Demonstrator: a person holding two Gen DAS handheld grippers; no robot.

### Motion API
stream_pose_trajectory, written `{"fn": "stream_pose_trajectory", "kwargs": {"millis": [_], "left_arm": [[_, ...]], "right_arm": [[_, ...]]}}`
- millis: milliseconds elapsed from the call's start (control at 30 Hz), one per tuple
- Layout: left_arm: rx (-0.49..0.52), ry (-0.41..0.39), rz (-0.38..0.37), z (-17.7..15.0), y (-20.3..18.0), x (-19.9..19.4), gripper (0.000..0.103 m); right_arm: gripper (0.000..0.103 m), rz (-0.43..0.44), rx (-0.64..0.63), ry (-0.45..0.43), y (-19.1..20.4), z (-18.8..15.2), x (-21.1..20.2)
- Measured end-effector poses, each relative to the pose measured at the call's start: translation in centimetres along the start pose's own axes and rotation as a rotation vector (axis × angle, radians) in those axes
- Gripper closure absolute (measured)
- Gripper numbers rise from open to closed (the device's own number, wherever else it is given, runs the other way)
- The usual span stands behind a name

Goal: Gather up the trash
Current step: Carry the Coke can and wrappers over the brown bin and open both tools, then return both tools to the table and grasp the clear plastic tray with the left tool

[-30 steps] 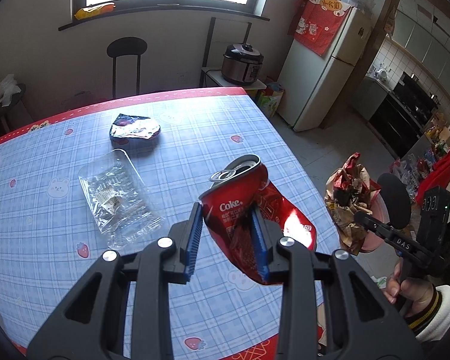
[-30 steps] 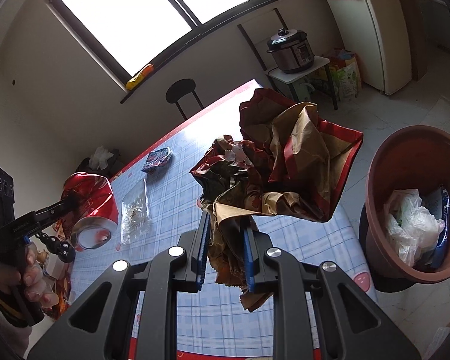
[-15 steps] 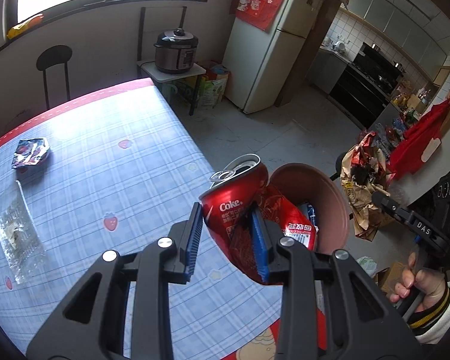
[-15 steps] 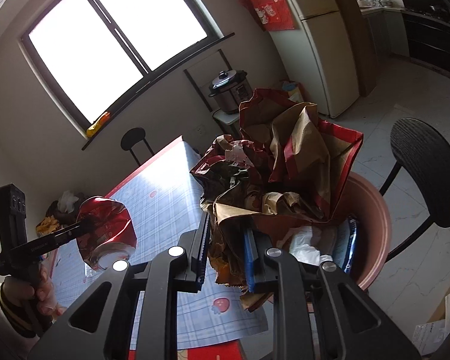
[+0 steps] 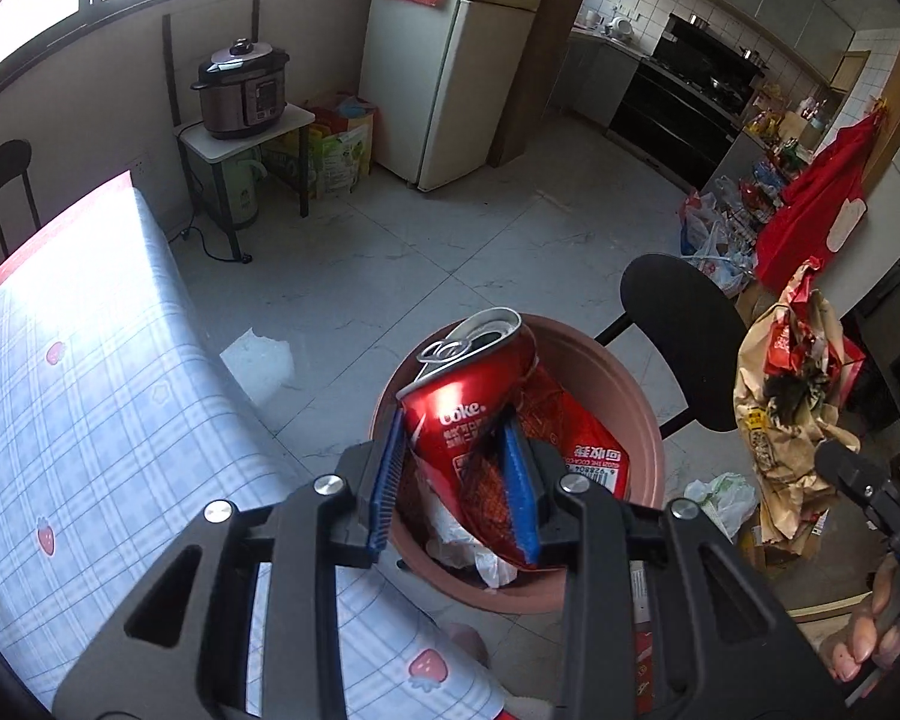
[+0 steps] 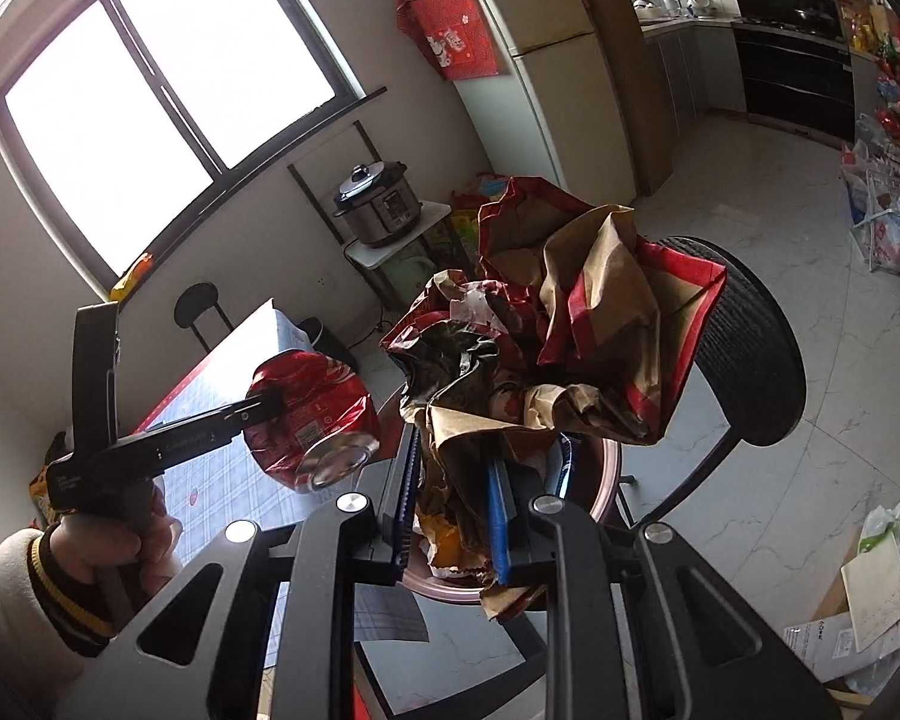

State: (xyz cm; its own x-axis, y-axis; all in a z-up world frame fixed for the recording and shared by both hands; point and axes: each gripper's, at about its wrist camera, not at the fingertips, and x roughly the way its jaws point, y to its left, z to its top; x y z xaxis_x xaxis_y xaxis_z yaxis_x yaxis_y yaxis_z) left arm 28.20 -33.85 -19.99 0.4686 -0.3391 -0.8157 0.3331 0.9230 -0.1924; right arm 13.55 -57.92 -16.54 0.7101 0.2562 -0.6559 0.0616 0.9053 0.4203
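While the left gripper (image 5: 456,474) squeezes a crushed red cola can (image 5: 471,414) between its blue pads, it holds the can right above a round brown bin (image 5: 636,414) on the floor. The can is bent and dented, and its silver top with the ring points up and away. Inside the bin, under the can, lie a red wrapper (image 5: 582,444) and some white scraps.

The right gripper (image 6: 453,504) is clamped tight on a big crumpled paper bag (image 6: 576,324), brown with red edges. The bag sticks up above the pads, and a torn bit hangs down below them. It hangs over the same bin (image 6: 606,480), whose rim peeks out behind the bag. In the right view, the can (image 6: 312,414) is just to the left of the bag, and the hand (image 6: 111,540) holding the left gripper shows at the near left, in a white sleeve with a dark and yellow cuff.

A table (image 5: 90,420) with a blue checked cloth and little strawberries is on the left, just beside the bin. A black round stool (image 5: 684,336) stands right behind the bin. Farther off, a pot-shaped cooker (image 5: 240,90) sits on a small stand by the wall, and a tall pale fridge (image 5: 450,60) stands to its right. Farthest away is the kitchen with a black stove (image 5: 690,96).
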Motion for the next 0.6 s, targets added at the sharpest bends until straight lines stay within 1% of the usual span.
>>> {"fn": "stream_pose_trajectory", "kwargs": {"millis": [100,167,233,300,367,533,567,600], "left_arm": [[0.013,-0.019,-0.030,0.8,-1.1,-0.1,0.033],[0.019,-0.048,-0.037,1.0,-1.3,-0.9,0.033],[0.013,-0.036,-0.051,1.0,-1.0,-1.6,0.032],[-0.025,-0.032,-0.055,0.7,-0.1,-2.4,0.033],[-0.069,-0.046,-0.064,0.3,1.3,-3.6,0.033],[-0.130,-0.140,-0.008,-1.5,4.3,-7.7,0.032],[-0.140,-0.162,0.009,-1.9,4.9,-8.5,0.029],[-0.150,-0.183,0.028,-2.4,5.4,-9.5,0.022]], "right_arm": [[0.083,0.003,0.010,0.004,-0.5,0.2,0.3],[0.083,0.008,0.014,0.011,-0.4,0.2,0.7],[0.083,0.013,0.018,0.021,-0.4,0.1,1.2],[0.083,0.017,0.016,0.031,-0.2,0.1,1.8],[0.083,0.023,0.011,0.042,0.2,0.1,2.5],[0.083,0.036,-0.002,0.077,1.2,-0.1,4.5],[0.083,0.039,-0.007,0.084,1.5,-0.2,4.9],[0.083,0.042,-0.014,0.091,1.8,-0.2,5.3]]}}
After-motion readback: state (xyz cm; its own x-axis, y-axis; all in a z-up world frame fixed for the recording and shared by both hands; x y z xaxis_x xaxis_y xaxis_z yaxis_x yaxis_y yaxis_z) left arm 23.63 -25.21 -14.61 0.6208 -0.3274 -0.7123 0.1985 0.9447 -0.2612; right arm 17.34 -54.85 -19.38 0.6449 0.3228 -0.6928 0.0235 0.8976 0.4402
